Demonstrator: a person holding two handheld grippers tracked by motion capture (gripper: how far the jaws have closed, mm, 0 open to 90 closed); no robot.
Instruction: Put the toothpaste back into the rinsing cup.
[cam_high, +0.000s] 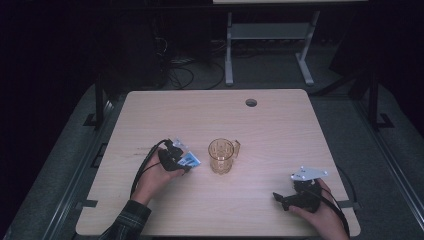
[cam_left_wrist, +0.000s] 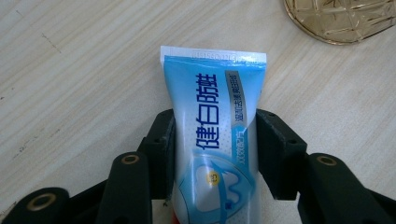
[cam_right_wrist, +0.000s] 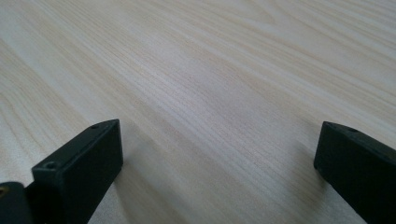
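toothpaste tube (cam_left_wrist: 215, 135) between left claw (cam_left_wrist: 215, 154) pads, clamped

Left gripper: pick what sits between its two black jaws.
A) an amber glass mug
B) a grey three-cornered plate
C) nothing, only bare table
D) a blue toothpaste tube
D: in the left gripper view the blue toothpaste tube lies between the jaws of the left gripper, with both black pads against its sides, while the amber glass mug stands apart on the table.
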